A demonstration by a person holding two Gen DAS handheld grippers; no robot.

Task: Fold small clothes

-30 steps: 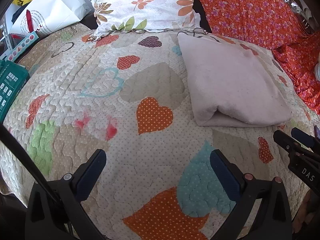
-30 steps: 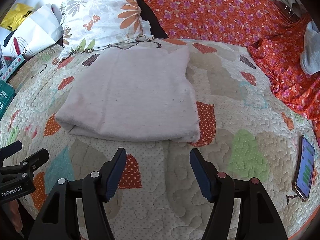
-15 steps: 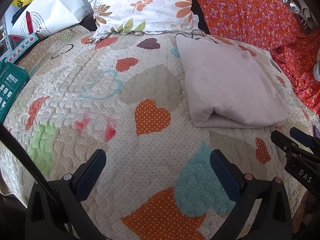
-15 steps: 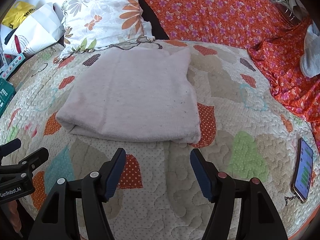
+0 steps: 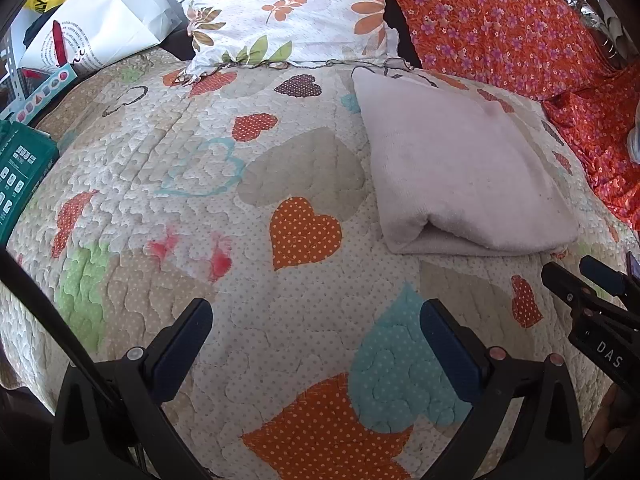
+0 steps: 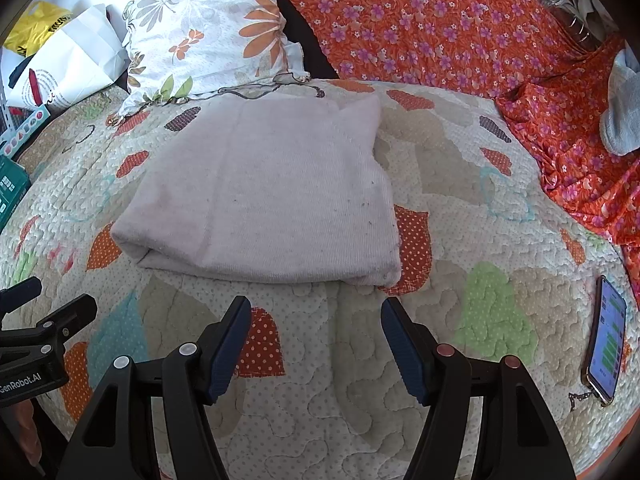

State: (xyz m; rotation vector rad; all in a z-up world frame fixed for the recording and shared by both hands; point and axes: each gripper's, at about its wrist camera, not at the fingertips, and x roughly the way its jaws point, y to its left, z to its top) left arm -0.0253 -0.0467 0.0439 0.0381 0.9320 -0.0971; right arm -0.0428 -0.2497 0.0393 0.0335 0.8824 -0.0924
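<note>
A pale pink garment (image 6: 264, 204) lies folded into a flat rectangle on the heart-patterned quilt (image 6: 496, 304); it also shows at the right of the left wrist view (image 5: 460, 168). My right gripper (image 6: 316, 320) is open and empty, hovering just in front of the garment's near folded edge. My left gripper (image 5: 316, 320) is open and empty over bare quilt (image 5: 200, 208), to the left of the garment. Each gripper shows at the edge of the other's view.
A floral pillow (image 6: 212, 40) and an orange flowered cloth (image 6: 440, 28) lie behind the garment. A phone (image 6: 606, 344) lies on the quilt at the right. A white paper bag (image 5: 100, 28) and a green box (image 5: 18, 176) sit at the left. A grey-white item (image 6: 622, 112) lies far right.
Both grippers have drifted slightly; the garment sits a touch lower in the right wrist view. Both jaws stay open and the garment has not moved.
</note>
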